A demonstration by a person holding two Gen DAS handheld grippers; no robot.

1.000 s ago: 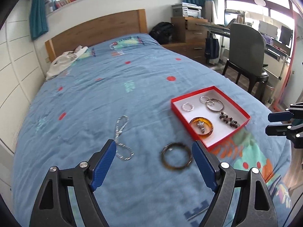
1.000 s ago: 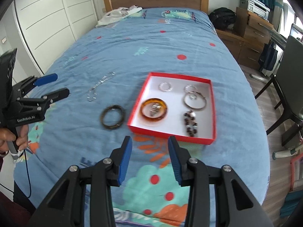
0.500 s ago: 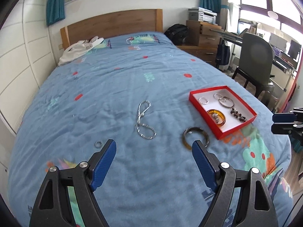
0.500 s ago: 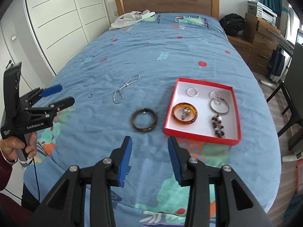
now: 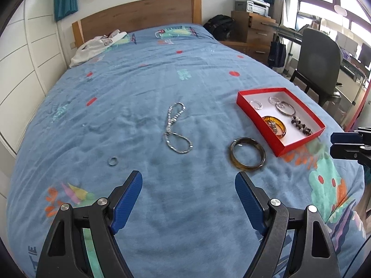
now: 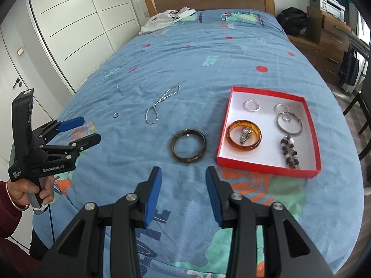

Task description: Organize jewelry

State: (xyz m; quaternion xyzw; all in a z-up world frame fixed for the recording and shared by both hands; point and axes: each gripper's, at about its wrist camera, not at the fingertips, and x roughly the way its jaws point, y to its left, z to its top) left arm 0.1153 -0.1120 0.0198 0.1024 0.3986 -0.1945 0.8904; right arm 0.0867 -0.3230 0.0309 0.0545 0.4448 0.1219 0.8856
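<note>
Daylit bedroom, wooden headboard point(image 5: 136, 16)

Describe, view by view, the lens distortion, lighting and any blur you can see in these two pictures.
Left wrist view: fisheye bows the bed and darkens the corners; windows blow out bright at upper right; the dark bangle looks slightly smeared. Right wrist view: same curved edges, even daylight, jewelry in the red box sharp.

On the bedspread point(image 6: 208, 53), the box point(image 6: 269, 168) is lying to the right, a bangle point(image 6: 188, 148) just left of it, the chain point(image 6: 160, 106) farther left and behind, and a ring point(image 6: 115, 115) leftmost. Inside the box are sitting hoops point(image 6: 251, 105), another bangle point(image 6: 245, 134) and a beaded strand point(image 6: 289, 151).
</note>
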